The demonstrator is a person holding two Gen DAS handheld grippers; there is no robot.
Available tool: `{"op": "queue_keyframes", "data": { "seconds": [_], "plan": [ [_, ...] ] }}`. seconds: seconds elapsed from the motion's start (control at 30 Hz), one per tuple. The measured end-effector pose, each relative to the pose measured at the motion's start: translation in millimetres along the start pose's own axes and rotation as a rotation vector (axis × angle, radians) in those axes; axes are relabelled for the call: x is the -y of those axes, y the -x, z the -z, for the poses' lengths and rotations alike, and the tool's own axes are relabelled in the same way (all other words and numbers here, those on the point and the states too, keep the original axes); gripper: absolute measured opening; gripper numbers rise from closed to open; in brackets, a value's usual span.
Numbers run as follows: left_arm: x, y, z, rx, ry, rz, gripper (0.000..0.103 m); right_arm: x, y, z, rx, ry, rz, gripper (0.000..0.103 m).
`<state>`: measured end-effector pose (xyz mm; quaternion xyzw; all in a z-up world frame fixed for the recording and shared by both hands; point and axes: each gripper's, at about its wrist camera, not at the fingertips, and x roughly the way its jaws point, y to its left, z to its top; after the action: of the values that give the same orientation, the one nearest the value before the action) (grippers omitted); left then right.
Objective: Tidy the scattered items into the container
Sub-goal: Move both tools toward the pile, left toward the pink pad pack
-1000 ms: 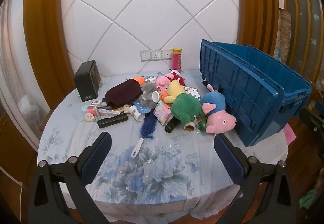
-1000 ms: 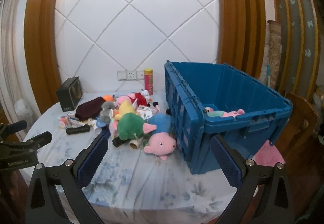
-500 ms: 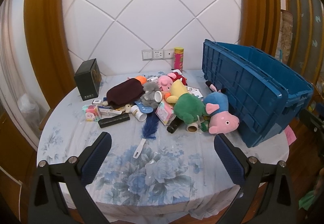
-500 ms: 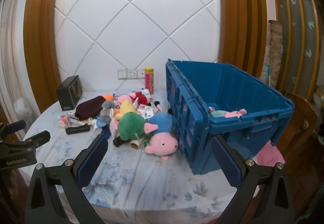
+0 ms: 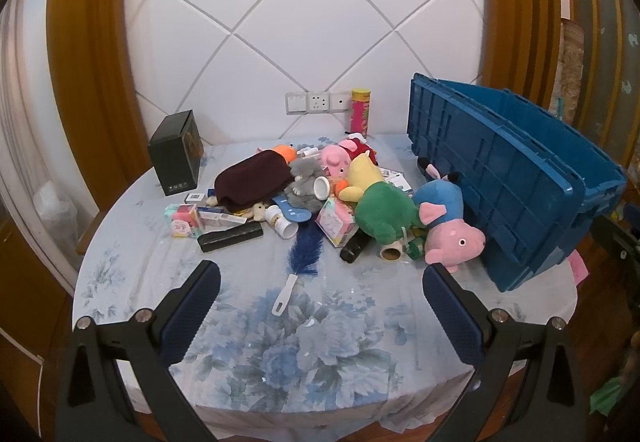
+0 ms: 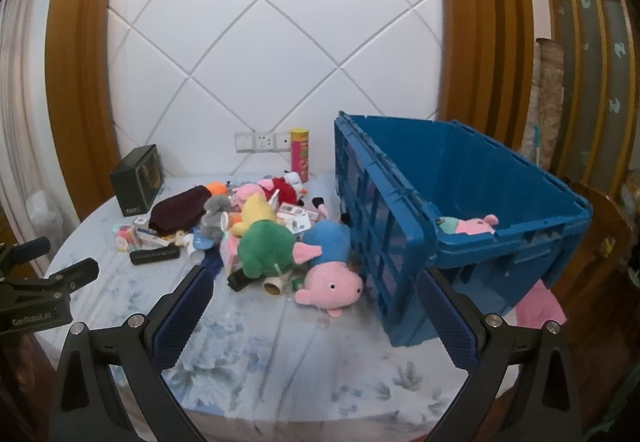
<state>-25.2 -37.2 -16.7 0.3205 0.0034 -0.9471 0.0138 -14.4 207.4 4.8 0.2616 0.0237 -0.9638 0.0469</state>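
**Both grippers empty, pile still on the worktop**

My left gripper [image 5: 320,278] and right gripper [image 6: 316,282] both hang short of the worktop [image 5: 320,342] with fingers spread wide, holding nothing. The scattered items sit heaped mid-table; the pig plush [image 6: 330,284] lies nearest, touching the blue crate [image 6: 460,202], which is tilted and overhangs the table edge. One small plush [image 6: 468,224] is already inside.

My worry: nudging that crate while grabbing the pig could tip it off the edge. The feather duster [image 5: 298,262] may drag on the cloth, and soft toys may pull neighbours along.

I can't make out what is buried under the green plush [image 5: 384,216], nor the crate's floor.
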Motion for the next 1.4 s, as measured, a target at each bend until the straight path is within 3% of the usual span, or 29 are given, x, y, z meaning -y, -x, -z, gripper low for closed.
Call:
{"op": "queue_keyframes", "data": {
  "seconds": [0.33, 0.6, 0.77, 1.1, 1.4],
  "plan": [
    [-37.6, -35.3, 7.5, -0.053, 0.013, -0.032, 0.103, -27.7, -42.8, 6.0, -0.065, 0.000, -0.024, 0.103],
    [-86.2, -109.8, 38.6, -0.226, 0.061, -0.093, 0.103, -55.9, -116.9, 40.9, -0.225, 0.003, -0.070, 0.103],
    [-98.5, -164.6, 43.9, -0.314, 0.093, -0.115, 0.103, -64.9, -177.7, 46.0, -0.296, 0.017, -0.101, 0.103],
    [-110.2, -243.7, -3.8, -0.335, 0.122, -0.181, 0.103, -69.3, -299.6, 7.8, -0.346, 0.036, -0.199, 0.103],
    [-203.0, -268.6, -10.8, -0.379, 0.239, -0.337, 0.103, -116.2, -367.8, -21.9, -0.389, 0.090, -0.289, 0.103]
  ]
}}
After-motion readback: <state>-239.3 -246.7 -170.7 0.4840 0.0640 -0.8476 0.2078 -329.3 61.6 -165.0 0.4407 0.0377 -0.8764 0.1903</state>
